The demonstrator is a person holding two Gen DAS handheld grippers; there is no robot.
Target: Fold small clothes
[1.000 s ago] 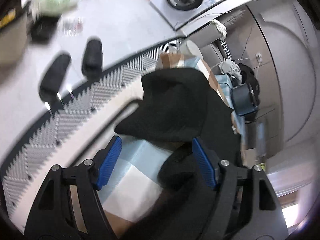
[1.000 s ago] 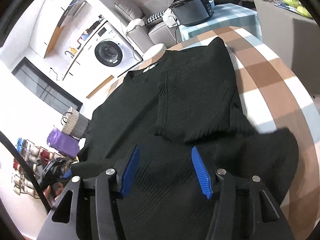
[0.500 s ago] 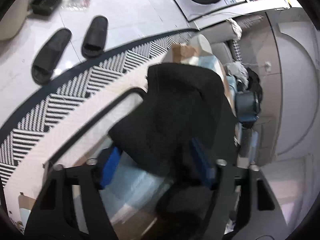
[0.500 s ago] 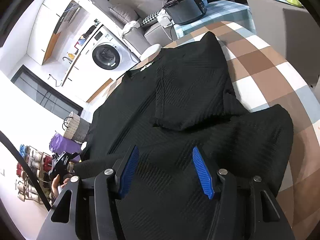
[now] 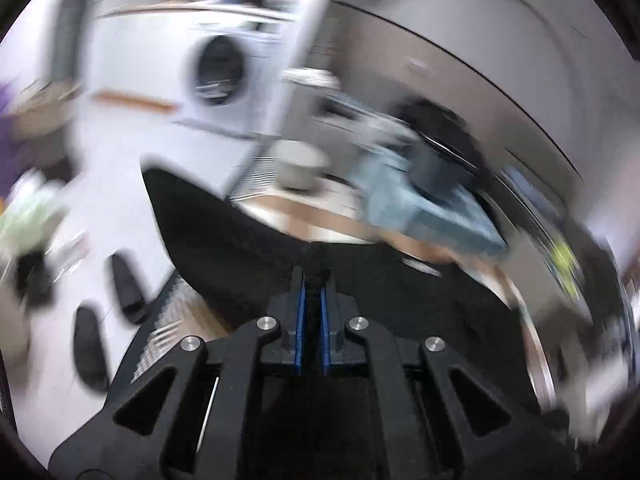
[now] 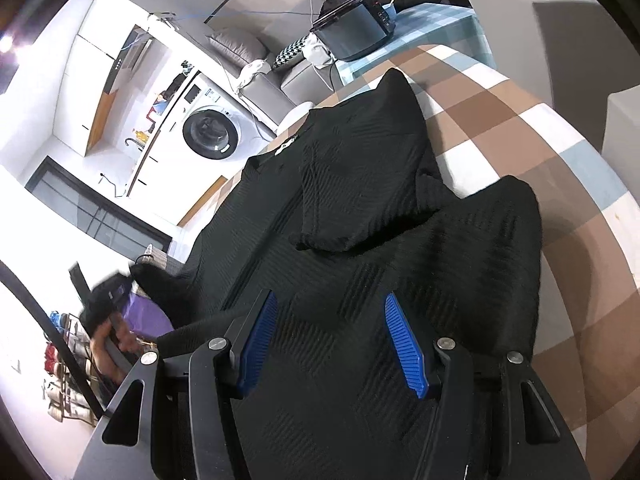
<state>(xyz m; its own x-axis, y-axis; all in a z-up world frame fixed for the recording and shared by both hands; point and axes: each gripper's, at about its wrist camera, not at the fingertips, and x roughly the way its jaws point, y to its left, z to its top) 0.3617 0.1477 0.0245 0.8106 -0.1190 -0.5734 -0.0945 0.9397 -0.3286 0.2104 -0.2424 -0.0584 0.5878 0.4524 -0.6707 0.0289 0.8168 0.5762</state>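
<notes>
Two views: left tool (image 5: 313, 280) pinches sweater (image 6: 360, 208) sleeve; right tool (image 6: 332, 344) gapes above its body.

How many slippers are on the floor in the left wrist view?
2. One black slipper lies on the pale floor left of the black sweater; the other slipper lies lower left of it. The frame is blurred, so others may be hidden.

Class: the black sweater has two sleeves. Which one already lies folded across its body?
The sleeve on the checked-tablecloth side, lying flat over the sweater's chest. The other sleeve is pinched in the left gripper off the opposite edge.
</notes>
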